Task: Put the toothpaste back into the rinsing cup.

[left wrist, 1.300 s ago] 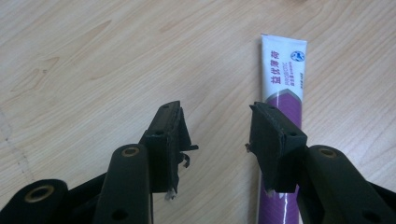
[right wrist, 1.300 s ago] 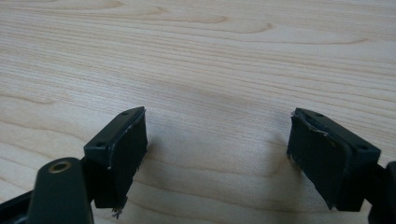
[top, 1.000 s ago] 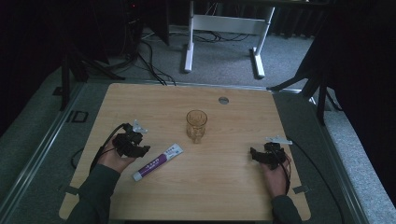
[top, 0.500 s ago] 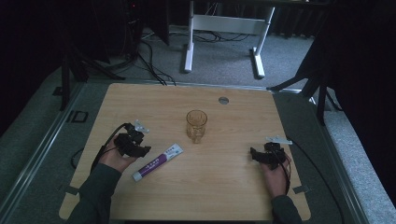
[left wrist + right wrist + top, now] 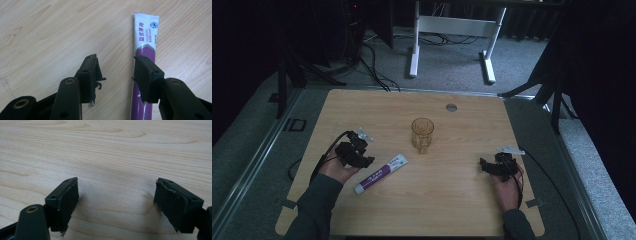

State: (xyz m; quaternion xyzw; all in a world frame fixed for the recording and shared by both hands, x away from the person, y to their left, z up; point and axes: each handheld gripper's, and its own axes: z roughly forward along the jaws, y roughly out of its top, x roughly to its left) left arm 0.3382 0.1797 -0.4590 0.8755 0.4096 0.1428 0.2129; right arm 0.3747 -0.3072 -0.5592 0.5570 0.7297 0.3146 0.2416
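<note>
Two sets of jaws stand wide and grip nothing. One jaw of the left gripper point(image 5: 116, 75) hangs over the purple-and-white toothpaste tube point(image 5: 145, 45), which lies flat on the tabletop point(image 5: 452, 200) just beside that hand. Farther off, the right gripper point(image 5: 116, 202) faces bare wood, well apart from the amber glass point(image 5: 422, 134) at centre.

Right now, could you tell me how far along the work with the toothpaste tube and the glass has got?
Nothing looks done yet: the toothpaste tube lies flat on the table, apart from the amber glass, which stands upright. In hand: the left gripper is open beside the tube, one jaw over it, not gripping. The right gripper is open over bare wood. Picking up the tube is probably what remains.
</note>
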